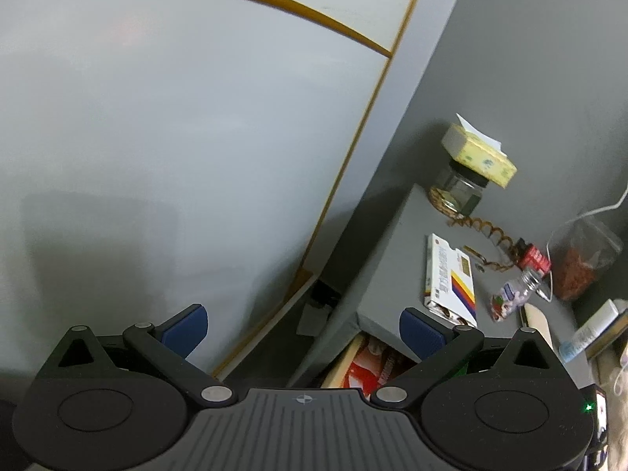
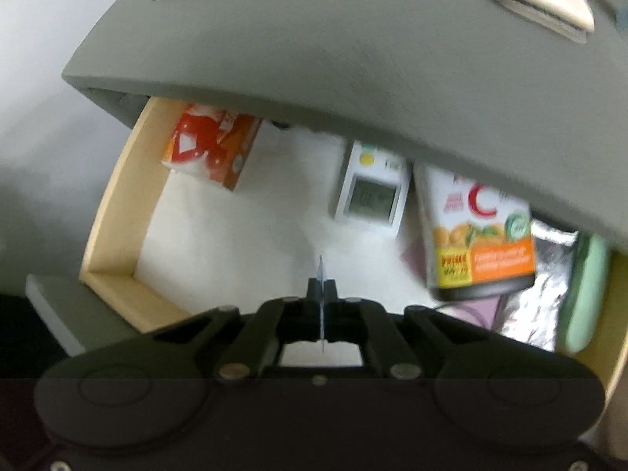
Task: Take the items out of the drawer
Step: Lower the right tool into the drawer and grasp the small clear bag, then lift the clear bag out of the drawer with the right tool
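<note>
The open wooden drawer (image 2: 114, 212) sits under the grey tabletop (image 2: 353, 39). On its white floor lie a red-orange box (image 2: 212, 145), a white digital meter (image 2: 373, 192), a vitamin C bottle (image 2: 482, 235), a foil pack (image 2: 541, 298) and a green case (image 2: 585, 294). My right gripper (image 2: 322, 290) hovers over the drawer's front part, shut on a thin flat card seen edge-on (image 2: 321, 267). My left gripper (image 1: 302, 329) is open and empty, held left of the table corner, above the drawer's edge (image 1: 341, 365).
On the tabletop (image 1: 392, 259) lie a striped medicine box (image 1: 451, 278), a glass jar (image 1: 463, 192) with a tissue pack (image 1: 479, 153) on top, a small bottle (image 1: 514, 290), a coiled cord (image 1: 486, 231) and a bag of red bits (image 1: 581, 267). A large white panel (image 1: 176, 137) stands at the left.
</note>
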`<state>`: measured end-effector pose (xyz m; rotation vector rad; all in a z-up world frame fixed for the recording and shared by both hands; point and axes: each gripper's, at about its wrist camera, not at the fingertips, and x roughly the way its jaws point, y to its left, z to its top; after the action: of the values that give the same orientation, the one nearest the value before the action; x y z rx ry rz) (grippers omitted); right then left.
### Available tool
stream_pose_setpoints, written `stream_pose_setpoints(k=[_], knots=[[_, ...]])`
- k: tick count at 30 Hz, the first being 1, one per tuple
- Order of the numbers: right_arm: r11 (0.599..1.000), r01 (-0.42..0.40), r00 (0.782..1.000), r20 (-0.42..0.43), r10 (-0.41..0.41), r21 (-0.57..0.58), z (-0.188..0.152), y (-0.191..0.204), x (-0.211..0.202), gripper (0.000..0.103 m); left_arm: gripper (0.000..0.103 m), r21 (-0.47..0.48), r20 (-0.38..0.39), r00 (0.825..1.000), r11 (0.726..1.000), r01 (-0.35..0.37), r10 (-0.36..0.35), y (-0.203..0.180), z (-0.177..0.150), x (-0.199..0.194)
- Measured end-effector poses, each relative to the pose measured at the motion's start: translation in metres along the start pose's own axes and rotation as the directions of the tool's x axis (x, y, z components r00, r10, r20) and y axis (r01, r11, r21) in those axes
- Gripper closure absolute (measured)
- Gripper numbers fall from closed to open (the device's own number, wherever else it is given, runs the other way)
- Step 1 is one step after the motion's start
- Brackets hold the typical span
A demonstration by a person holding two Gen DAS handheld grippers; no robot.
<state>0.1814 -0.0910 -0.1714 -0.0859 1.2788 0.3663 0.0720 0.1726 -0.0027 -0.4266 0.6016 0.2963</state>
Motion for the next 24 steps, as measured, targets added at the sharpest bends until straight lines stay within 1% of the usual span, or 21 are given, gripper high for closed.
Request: stream_pose_setpoints(k=[6, 9, 11, 12, 13, 14, 16, 17, 18, 20, 21, 22, 23, 24], knots=[[1.000, -0.008, 1.000, -0.005, 0.008, 0.002, 0.009, -0.012, 0.002, 0.103, 0.000, 0.029, 0.002, 1.000, 1.000, 0.000, 0.000, -0.006, -0.003, -0.001], [1.000, -0.011, 1.000, -0.008, 0.011, 0.002, 0.014, -0.018, 0.003, 0.096, 0.000, 0.033, 0.002, 1.000, 0.999, 0.001, -0.001, -0.007, -0.003, -0.001], [1.000, -0.014, 1.000, -0.010, 0.014, 0.003, 0.017, -0.022, 0.004, 0.087, 0.000, 0.042, 0.000, 1.000, 0.999, -0.003, 0.003, -0.008, -0.003, 0.000], [1.000, -0.015, 1.000, -0.011, 0.015, 0.003, 0.019, -0.024, 0.004, 0.079, 0.000, 0.042, -0.001, 1.000, 0.999, -0.002, 0.002, -0.008, -0.004, -0.001], [1.000, -0.016, 1.000, -0.012, 0.016, 0.003, 0.020, -0.026, 0.004, 0.060, 0.000, 0.042, -0.002, 1.000, 0.999, 0.000, 0.000, -0.008, -0.004, -0.001], [1.000, 0.001, 1.000, -0.018, -0.001, -0.011, 0.020, -0.026, 0.007, 0.050, 0.000, 0.042, -0.003, 1.000, 0.999, 0.001, -0.001, -0.007, -0.004, -0.001], [0.998, 0.041, 0.999, -0.033, -0.043, -0.046, 0.021, -0.024, 0.014, 0.050, 0.000, 0.043, -0.004, 1.000, 0.999, 0.001, -0.001, -0.008, -0.004, 0.000], [0.998, 0.044, 0.998, -0.039, -0.046, -0.049, 0.022, -0.024, 0.015, 0.050, 0.000, 0.044, -0.004, 1.000, 0.999, 0.001, -0.001, -0.008, -0.004, 0.000], [0.998, 0.045, 0.996, -0.078, -0.048, -0.042, 0.022, -0.024, 0.025, 0.050, 0.000, 0.045, -0.003, 1.000, 0.999, 0.001, -0.001, -0.009, -0.004, 0.000], [0.994, 0.089, 0.992, -0.080, -0.094, -0.066, 0.021, -0.017, 0.031, 0.058, 0.000, 0.047, -0.003, 1.000, 0.999, 0.002, -0.002, -0.010, -0.004, 0.000], [0.992, 0.097, 0.992, -0.078, -0.103, -0.078, 0.021, -0.014, 0.032, 0.062, 0.000, 0.048, -0.003, 1.000, 0.999, 0.003, -0.003, -0.010, -0.004, 0.000], [0.991, 0.102, 0.991, -0.075, -0.109, -0.090, 0.022, -0.011, 0.031, 0.069, 0.000, 0.049, -0.003, 1.000, 0.999, 0.004, -0.004, -0.010, -0.004, 0.000], [0.990, 0.101, 0.991, -0.081, -0.109, -0.102, 0.023, -0.006, 0.030, 0.072, 0.000, 0.048, -0.003, 1.000, 0.999, 0.005, -0.005, -0.010, -0.004, 0.000], [0.992, 0.069, 0.993, -0.093, -0.078, -0.102, 0.024, -0.002, 0.028, 0.075, 0.000, 0.047, -0.002, 1.000, 0.999, 0.006, -0.006, -0.010, -0.003, 0.000]])
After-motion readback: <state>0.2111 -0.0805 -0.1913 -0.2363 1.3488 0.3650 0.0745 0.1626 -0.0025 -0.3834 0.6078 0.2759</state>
